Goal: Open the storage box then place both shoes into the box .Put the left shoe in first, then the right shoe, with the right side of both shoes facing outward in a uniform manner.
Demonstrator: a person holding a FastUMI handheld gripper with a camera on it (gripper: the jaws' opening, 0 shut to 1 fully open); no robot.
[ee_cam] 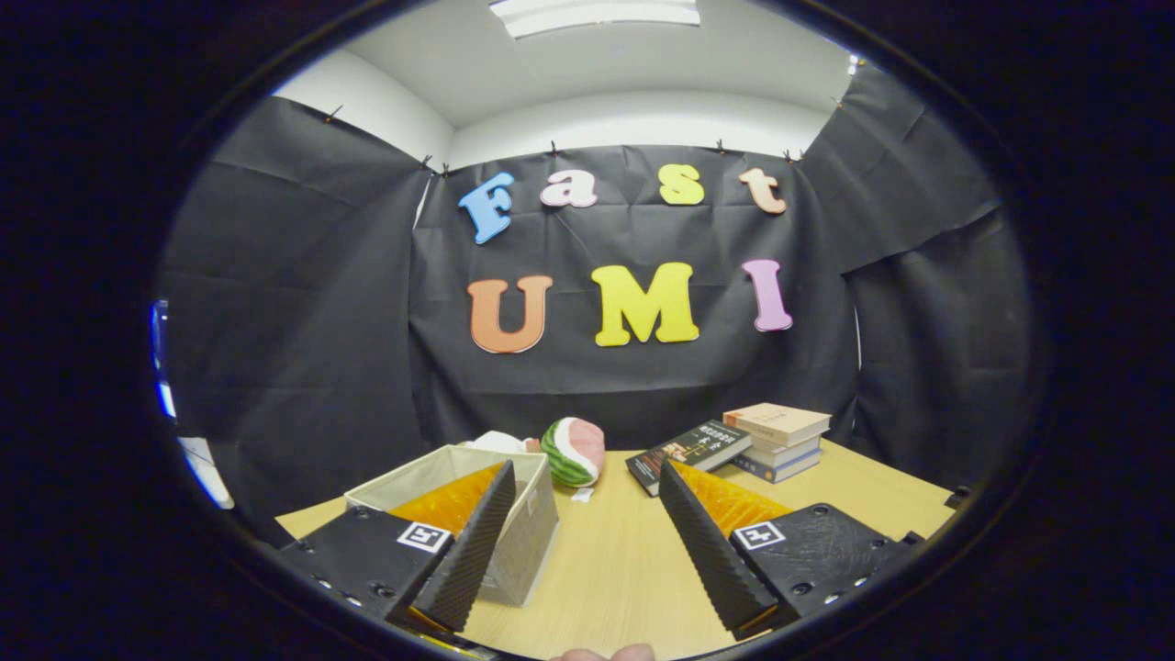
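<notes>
wide-open tool [583, 537] holds nothing over bare table [624, 569], storage box [514, 523] behind its left finger.

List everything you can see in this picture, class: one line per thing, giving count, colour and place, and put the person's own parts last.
Storage box: one, beige fabric, on the table behind the left finger, top open.
Watermelon-slice toy: one, green, white and pink, beyond the box at the far table edge.
White object: one, behind the box; too hidden to identify.
Dark book: one, black cover, lying flat beyond the right finger.
Stacked books: about three, tan on top, right of the dark book.
Table: one, light wood.
Gripper: one, jaws open, with bare table between them.
Fingertips: two, below the gripper.
</notes>
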